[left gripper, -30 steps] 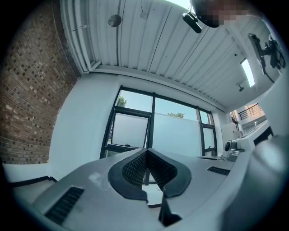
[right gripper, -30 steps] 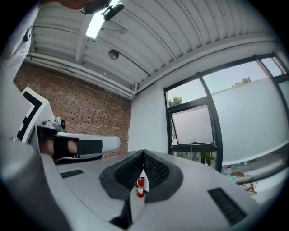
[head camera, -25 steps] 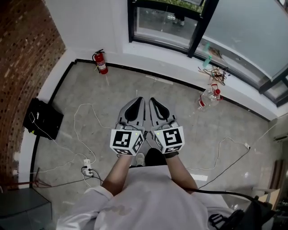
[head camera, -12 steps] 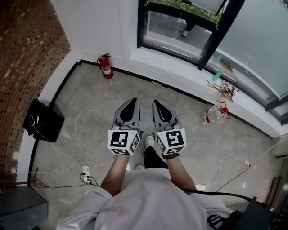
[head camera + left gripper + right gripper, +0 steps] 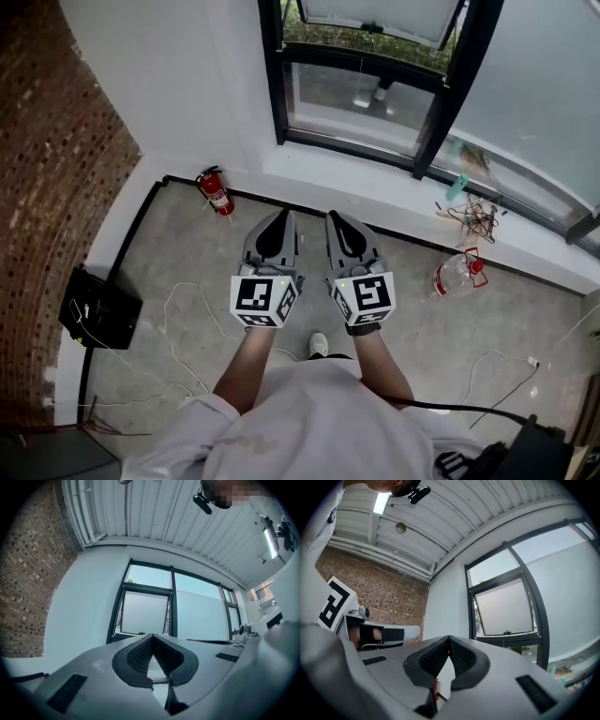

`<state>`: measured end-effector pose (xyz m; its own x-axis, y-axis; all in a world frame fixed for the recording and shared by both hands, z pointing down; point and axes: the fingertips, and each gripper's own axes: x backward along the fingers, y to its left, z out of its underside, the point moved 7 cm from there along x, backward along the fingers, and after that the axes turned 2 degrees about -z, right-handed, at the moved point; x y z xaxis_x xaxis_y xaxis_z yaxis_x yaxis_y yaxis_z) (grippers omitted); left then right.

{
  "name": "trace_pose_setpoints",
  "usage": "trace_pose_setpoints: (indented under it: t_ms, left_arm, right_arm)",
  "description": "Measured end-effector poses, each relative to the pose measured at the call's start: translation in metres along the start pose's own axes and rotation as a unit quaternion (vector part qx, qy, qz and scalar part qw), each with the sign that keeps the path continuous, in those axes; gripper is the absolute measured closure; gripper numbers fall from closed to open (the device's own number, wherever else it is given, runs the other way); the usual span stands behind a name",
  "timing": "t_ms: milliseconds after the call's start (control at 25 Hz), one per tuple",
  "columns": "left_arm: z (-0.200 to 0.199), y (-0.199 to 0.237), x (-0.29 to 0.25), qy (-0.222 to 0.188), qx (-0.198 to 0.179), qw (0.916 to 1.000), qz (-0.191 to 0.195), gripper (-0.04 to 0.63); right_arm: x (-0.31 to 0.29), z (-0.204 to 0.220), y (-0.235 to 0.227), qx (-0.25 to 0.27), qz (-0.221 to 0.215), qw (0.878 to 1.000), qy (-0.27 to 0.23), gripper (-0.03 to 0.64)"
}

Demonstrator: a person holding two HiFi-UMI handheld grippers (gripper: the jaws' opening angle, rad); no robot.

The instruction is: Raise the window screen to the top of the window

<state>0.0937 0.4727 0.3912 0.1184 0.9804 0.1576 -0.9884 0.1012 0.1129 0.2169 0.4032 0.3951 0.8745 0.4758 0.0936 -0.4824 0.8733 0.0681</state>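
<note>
The black-framed window (image 5: 429, 103) fills the top of the head view, above a white sill (image 5: 375, 183). A pale frosted panel (image 5: 375, 14) with a small handle on its lower edge hangs in the upper part of the opening; it also shows as the pale panel (image 5: 143, 613) in the left gripper view and the pale panel (image 5: 504, 606) in the right gripper view. My left gripper (image 5: 284, 216) and right gripper (image 5: 335, 218) are held side by side over the floor, a short way from the sill, pointing at the window. Both are shut with nothing between the jaws: left gripper (image 5: 152, 637), right gripper (image 5: 449, 639).
A red fire extinguisher (image 5: 214, 192) stands by the wall at left. A plastic bottle (image 5: 457, 274) lies on the floor at right, and tangled wires (image 5: 478, 217) rest on the sill. A black box (image 5: 103, 309) and white cables (image 5: 187, 309) lie left, beside the brick wall (image 5: 56, 187).
Both grippers have moved forward together toward the window, still shut. The window and sill are now nearer and larger; the power strip has slid out of view.
</note>
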Motion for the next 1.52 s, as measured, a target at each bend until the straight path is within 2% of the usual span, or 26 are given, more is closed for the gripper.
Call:
trace_pose_setpoints:
  t_ms: [200,400,560,720,960,1080,1200,1280,1360,1520]
  left_arm:
    - [0.025,0.005,-0.044,0.019,0.0,0.9998,0.004,0.595]
    - [0.046,0.028,-0.072,0.049,0.014,0.9987,-0.006,0.595]
    - [0.056,0.058,-0.121,0.033,0.025,0.999,0.018,0.595]
    - [0.068,0.085,-0.178,0.024,0.029,0.9985,0.039,0.595]
    - [0.043,0.152,-0.284,-0.004,0.036,0.9987,0.036,0.595]
    - [0.034,0.177,-0.322,-0.021,0.038,0.9978,0.051,0.595]
    - [0.038,0.209,-0.35,-0.026,0.015,0.9979,0.057,0.595]
    - [0.047,0.235,-0.371,-0.019,0.003,0.9986,0.05,0.595]
    - [0.06,0.254,-0.398,-0.002,0.018,0.9986,0.049,0.595]
    - [0.085,0.249,-0.455,0.028,0.04,0.9961,0.074,0.595]
  right_arm:
    - [-0.035,0.021,-0.046,-0.011,0.014,1.0,0.006,0.617]
    - [-0.065,0.048,-0.049,-0.034,-0.004,0.999,0.036,0.617]
    - [-0.113,0.061,-0.057,-0.024,-0.012,0.999,0.04,0.617]
    - [-0.167,0.076,-0.094,-0.025,0.001,0.999,0.044,0.616]
    - [-0.28,0.052,-0.14,0.005,0.002,1.0,0.024,0.616]
    - [-0.332,0.047,-0.151,0.015,-0.009,1.0,0.02,0.617]
    - [-0.375,0.055,-0.155,0.026,-0.013,0.999,0.024,0.616]
    - [-0.39,0.065,-0.162,0.029,-0.003,0.999,0.036,0.615]
    - [-0.399,0.078,-0.18,0.021,0.019,0.998,0.057,0.617]
    - [-0.408,0.095,-0.228,0.003,0.058,0.995,0.078,0.617]
